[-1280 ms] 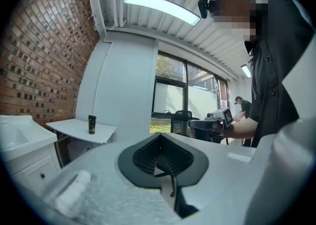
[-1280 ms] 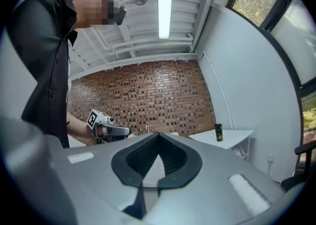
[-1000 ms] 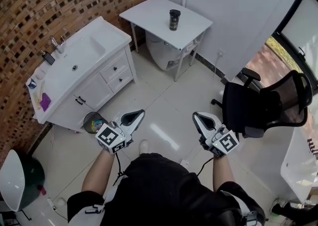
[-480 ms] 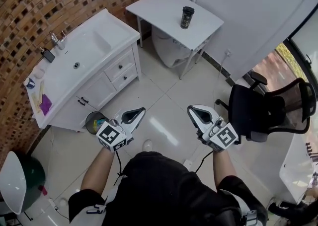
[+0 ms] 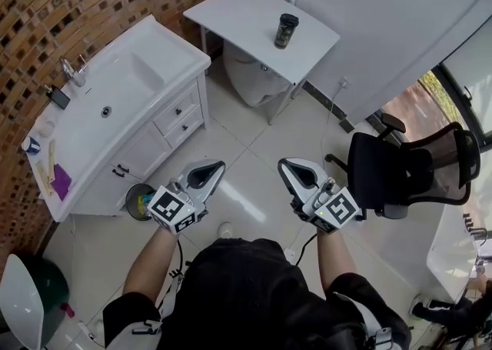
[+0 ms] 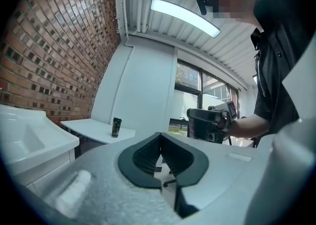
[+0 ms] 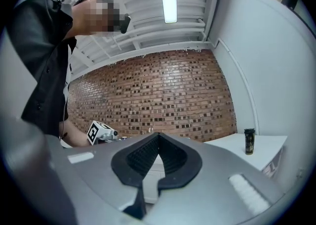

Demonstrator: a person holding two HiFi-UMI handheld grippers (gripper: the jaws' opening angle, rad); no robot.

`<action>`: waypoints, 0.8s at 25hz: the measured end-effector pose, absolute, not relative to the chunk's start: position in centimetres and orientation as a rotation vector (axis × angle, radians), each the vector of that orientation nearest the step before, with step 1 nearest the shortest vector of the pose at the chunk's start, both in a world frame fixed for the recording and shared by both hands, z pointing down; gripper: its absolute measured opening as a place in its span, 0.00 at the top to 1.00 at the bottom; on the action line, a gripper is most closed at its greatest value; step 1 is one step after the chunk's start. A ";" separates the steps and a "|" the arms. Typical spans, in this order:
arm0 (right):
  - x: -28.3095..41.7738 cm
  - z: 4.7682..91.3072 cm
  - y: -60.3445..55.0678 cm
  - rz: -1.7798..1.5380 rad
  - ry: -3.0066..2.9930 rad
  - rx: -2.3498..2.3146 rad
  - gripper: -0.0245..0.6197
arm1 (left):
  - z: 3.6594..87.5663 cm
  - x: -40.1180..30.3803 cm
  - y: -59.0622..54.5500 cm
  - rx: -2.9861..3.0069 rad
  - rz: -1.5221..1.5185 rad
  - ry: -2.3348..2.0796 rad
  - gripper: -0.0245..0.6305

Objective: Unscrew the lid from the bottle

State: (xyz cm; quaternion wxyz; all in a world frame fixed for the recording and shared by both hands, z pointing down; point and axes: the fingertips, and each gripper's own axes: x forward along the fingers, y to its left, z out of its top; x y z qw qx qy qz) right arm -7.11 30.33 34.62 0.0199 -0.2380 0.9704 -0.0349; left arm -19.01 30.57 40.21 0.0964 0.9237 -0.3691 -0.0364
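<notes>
Over the last second you have been closing on the small white square table (image 5: 231,14). In the head view both grippers now sit a little nearer to it and closer to each other. That is approach and nothing more. The dark cylindrical bottle (image 5: 286,31) stands upright on the table, toward its wall-side edge, with the black screw lid (image 5: 289,18) still seated on top. No unscrewing has begun.

Your left gripper (image 5: 209,171) is fully closed: its ribbed black pads (image 6: 146,154) meet along their length with nothing between them. Your right gripper (image 5: 294,171) is closed the same way and is also empty. Both hang over the pale tiled floor (image 5: 254,137), well short of the table's front legs, pointing level toward it. In each gripper view the bottle shows small beyond the jaws, off to the left for your left gripper and off to the right for your right.

You touch nothing yet. As I judge it, both pairs of jaws must spread before you reach the table, one to steady the bottle's body and the other to take the lid.
</notes>
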 end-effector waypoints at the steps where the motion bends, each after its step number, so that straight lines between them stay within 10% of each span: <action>1: -7.7 34.5 30.0 -0.094 3.014 -0.730 0.95 | 40.2 -18.9 30.3 2.737 -0.118 -1.078 0.96; 20: 3.5 36.6 12.7 -0.012 3.074 -0.788 0.95 | 39.6 -10.1 14.7 2.813 -0.107 -1.064 0.96</action>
